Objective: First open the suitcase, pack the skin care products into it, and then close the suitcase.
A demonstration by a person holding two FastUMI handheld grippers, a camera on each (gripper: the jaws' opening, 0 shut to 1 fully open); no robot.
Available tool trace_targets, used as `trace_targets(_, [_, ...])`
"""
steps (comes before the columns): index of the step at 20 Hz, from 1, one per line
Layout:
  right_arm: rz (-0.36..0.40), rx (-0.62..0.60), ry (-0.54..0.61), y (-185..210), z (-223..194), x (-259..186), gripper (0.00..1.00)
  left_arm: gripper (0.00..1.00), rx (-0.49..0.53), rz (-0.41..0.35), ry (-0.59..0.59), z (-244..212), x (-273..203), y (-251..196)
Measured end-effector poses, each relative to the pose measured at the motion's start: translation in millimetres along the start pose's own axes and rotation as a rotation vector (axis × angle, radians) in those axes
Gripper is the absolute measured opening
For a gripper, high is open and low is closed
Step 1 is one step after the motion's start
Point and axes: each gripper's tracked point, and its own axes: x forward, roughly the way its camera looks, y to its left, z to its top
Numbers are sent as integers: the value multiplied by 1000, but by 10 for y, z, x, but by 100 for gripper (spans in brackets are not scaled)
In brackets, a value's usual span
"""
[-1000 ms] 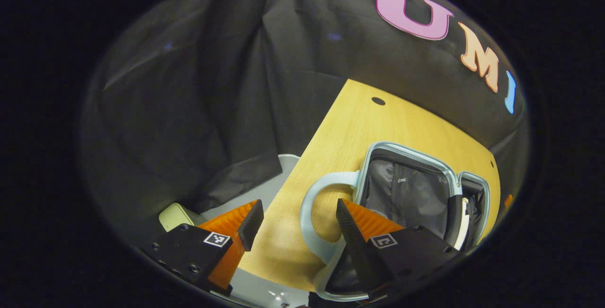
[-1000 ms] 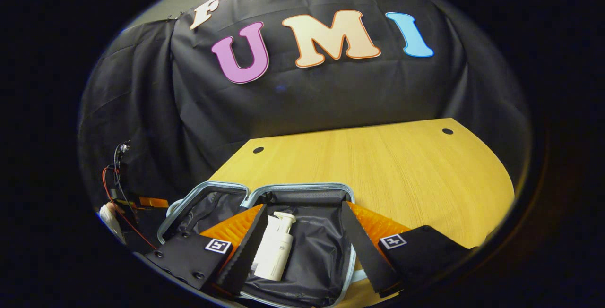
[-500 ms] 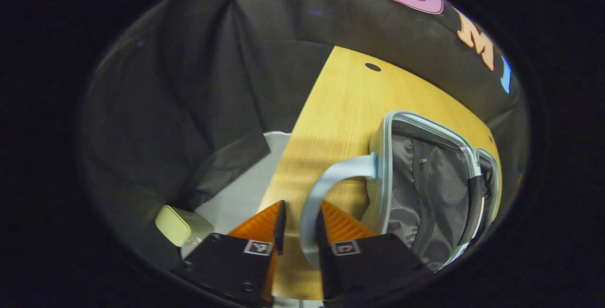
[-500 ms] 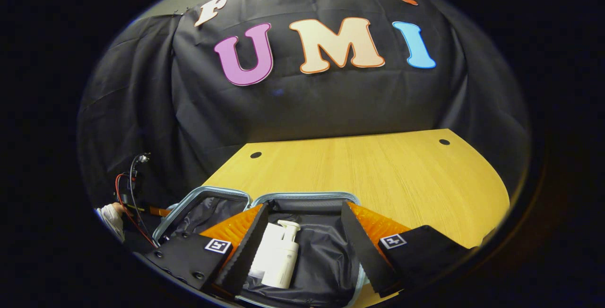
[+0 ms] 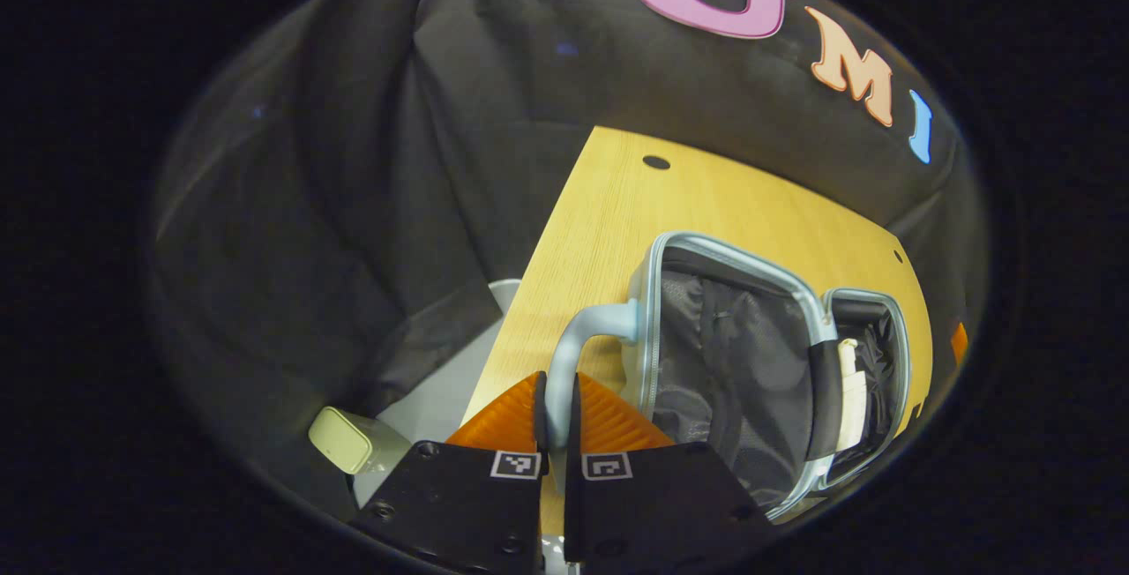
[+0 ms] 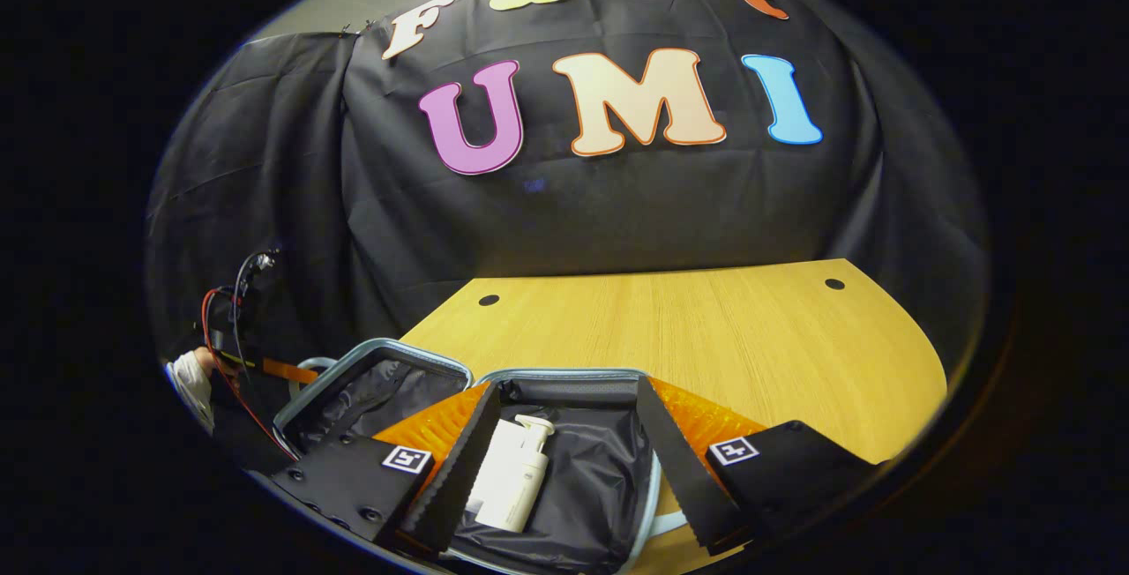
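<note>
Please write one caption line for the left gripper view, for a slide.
Left gripper shut on the light blue handle of the open suitcase on the wooden table.

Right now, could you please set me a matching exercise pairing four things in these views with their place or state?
Things:
1. left claw
2. right claw
3. pump bottle
4. suitcase lid

States:
A. lying inside the suitcase
B. open above the bottle
C. shut on the pale blue handle
D. raised partway, mesh lining showing

Pairs: 1-C, 2-B, 3-A, 4-D
</note>
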Motion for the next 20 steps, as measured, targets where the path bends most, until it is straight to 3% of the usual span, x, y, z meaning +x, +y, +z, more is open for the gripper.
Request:
trace_targets(3, [19,0,-29,-169,114,-90,98,2,-7,-11,-73,256,-427,-265])
trace_targets(4, [28,3,-39,-206,165,-117,94,2,2,-20,-95,310,-548,-379])
trace_targets(6, [42,0,-59,-275,253,-159,98,2,31,-31,-131,412,-745,-581])
trace_targets(12, [54,14,-82,-528,299,-365,98,2,104,-39,-192,579,-1169,-1062])
trace_targets(20, [8,26,-116,-955,351,-697,98,2,214,-161,-285,883,-1529,-2011])
